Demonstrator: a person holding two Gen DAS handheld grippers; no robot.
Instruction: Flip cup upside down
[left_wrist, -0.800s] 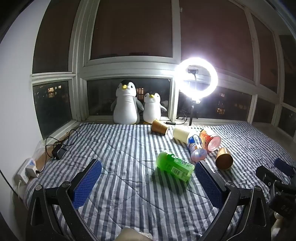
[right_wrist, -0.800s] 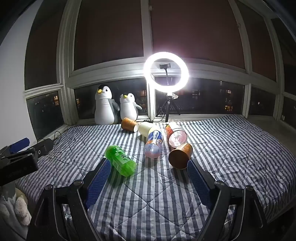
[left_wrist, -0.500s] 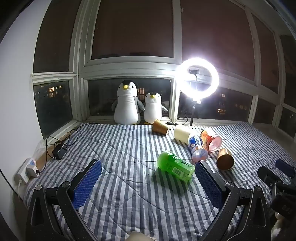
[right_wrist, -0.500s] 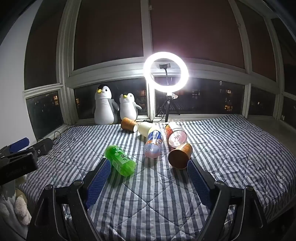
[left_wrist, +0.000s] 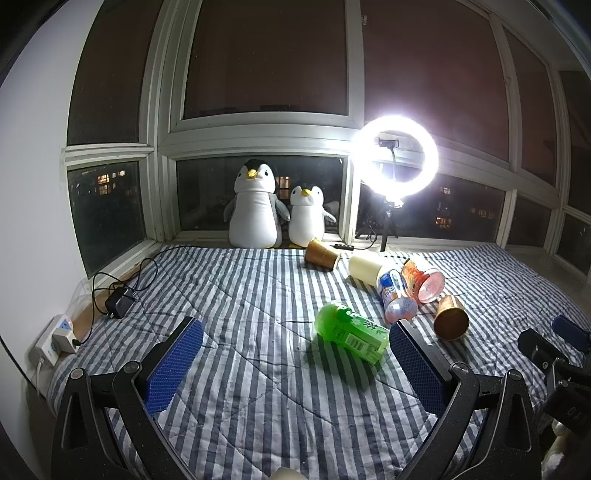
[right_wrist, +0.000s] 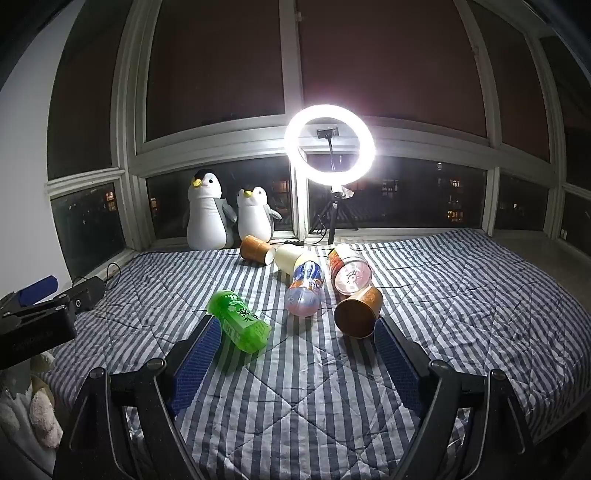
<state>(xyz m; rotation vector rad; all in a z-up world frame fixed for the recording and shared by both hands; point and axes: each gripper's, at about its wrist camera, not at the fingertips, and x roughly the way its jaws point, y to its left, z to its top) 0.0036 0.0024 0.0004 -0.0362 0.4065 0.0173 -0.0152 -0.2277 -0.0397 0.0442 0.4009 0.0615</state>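
Several cups lie on their sides on a striped quilt (right_wrist: 461, 295). A brown paper cup (right_wrist: 357, 312) lies nearest, mouth toward me, just ahead of my right gripper's right finger; it also shows in the left wrist view (left_wrist: 450, 322). A second brown cup (right_wrist: 256, 250) lies near the window, beside a cream cup (right_wrist: 291, 259). My right gripper (right_wrist: 295, 345) is open and empty. My left gripper (left_wrist: 295, 349) is open and empty, with a green bottle (left_wrist: 351, 334) lying just inside its right finger.
A blue-labelled bottle (right_wrist: 304, 286) and a red-labelled tub (right_wrist: 349, 269) lie among the cups. Two penguin plushies (right_wrist: 208, 214) and a lit ring light (right_wrist: 330, 149) stand at the window. A charger and power strip (left_wrist: 59, 334) lie at the left edge.
The left gripper has drifted slightly, so the bottle and cups sit a little further right in its view. The right gripper has hardly moved. Both stay open.
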